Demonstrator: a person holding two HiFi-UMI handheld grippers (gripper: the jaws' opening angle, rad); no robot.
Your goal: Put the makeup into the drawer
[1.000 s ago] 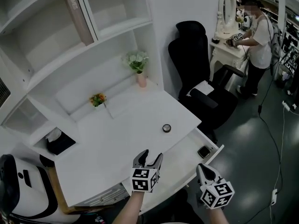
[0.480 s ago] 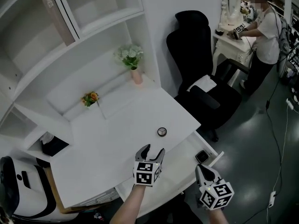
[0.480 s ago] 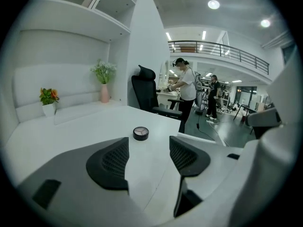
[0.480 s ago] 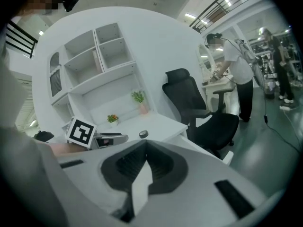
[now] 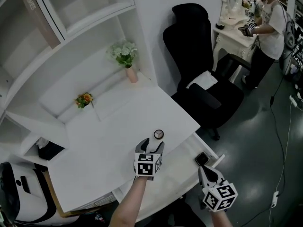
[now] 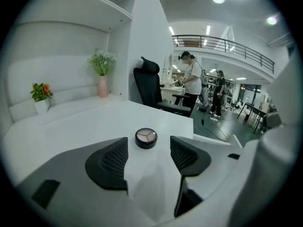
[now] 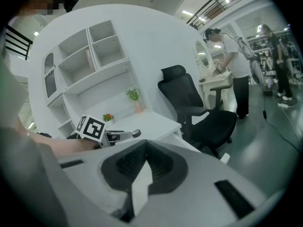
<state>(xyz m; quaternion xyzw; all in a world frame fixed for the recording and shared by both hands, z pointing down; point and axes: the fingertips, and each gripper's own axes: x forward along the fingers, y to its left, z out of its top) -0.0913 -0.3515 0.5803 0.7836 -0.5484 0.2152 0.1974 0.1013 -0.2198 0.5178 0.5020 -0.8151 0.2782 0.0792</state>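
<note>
The makeup, a small round black compact [image 5: 159, 134] [image 6: 146, 137], lies on the white desk [image 5: 118, 126] near its right front edge. My left gripper [image 5: 149, 147] [image 6: 148, 146] hovers just short of it. Its jaws are opening, and the compact sits ahead of the tips with nothing between the pads. The open drawer [image 5: 186, 161] sticks out below the desk's front edge, with a dark square case [image 5: 202, 158] at its right end. My right gripper [image 5: 203, 170] [image 7: 146, 148] hangs in front of the drawer, jaws shut and empty.
A black office chair [image 5: 203, 93] stands right of the desk. At the back of the desk are a pink vase with white flowers [image 5: 126, 60] and a small orange flower pot [image 5: 84, 100]. A person [image 5: 267, 27] works at a vanity far right.
My left gripper has moved forward and down across the desk toward the compact, its jaws a little wider. The right gripper has shifted slightly near the drawer.
</note>
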